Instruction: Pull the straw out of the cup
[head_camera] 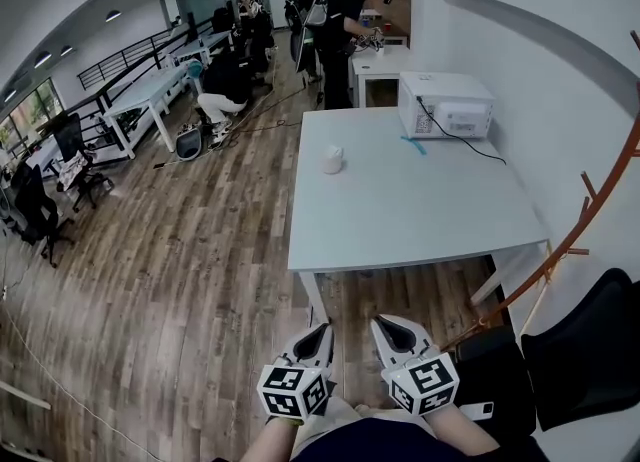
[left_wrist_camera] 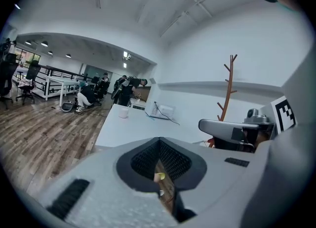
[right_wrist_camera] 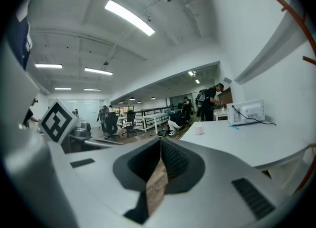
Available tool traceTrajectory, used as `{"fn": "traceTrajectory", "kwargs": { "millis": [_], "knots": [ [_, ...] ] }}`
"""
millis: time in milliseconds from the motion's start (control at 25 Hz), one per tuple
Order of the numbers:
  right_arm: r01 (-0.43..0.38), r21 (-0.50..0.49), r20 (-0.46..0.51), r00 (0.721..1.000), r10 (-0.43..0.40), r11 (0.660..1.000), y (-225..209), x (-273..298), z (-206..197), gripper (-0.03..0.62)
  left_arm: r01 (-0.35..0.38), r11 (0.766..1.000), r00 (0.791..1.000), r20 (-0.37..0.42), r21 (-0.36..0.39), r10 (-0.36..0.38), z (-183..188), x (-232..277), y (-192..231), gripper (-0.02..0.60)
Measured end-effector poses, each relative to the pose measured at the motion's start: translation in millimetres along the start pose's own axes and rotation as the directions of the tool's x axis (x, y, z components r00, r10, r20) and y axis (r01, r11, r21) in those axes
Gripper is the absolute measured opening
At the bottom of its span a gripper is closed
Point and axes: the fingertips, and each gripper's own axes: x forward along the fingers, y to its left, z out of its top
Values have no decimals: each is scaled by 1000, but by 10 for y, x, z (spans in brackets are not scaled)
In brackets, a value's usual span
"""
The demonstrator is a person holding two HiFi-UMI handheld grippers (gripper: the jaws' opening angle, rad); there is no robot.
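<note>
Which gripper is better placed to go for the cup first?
Left, by a little. The left gripper and right gripper both hang shut, short of the table; the cup stands toward its left side, more in line with the left one.

White table (head_camera: 420, 215) on wood floor (head_camera: 180, 280), white cup (head_camera: 332, 159) near far-left edge, microwave (head_camera: 447, 105) at far-right corner

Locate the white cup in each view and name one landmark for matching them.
Head view: the cup stands upper centre, near the table's left edge.
Left gripper view: the cup is small, left of centre, on the table.
Right gripper view: the cup is right of centre, on the table.
Shared landmark: the microwave, right of the cup in every view.
</note>
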Motion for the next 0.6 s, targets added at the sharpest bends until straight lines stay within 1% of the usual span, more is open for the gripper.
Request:
{"fn": "traceTrajectory", "kwargs": {
  "millis": [240,600],
  "knots": [
    [-34,1,1,999,34,999,23,-63,-6,29,11,1000,1000,-6,12,-11,-45,25,-114,18],
    [-40,24,-12,999,40,999,-63,-79,-87,29,-1,1000,1000,-17,7,1,-111,106,-113,18]
  ]
}}
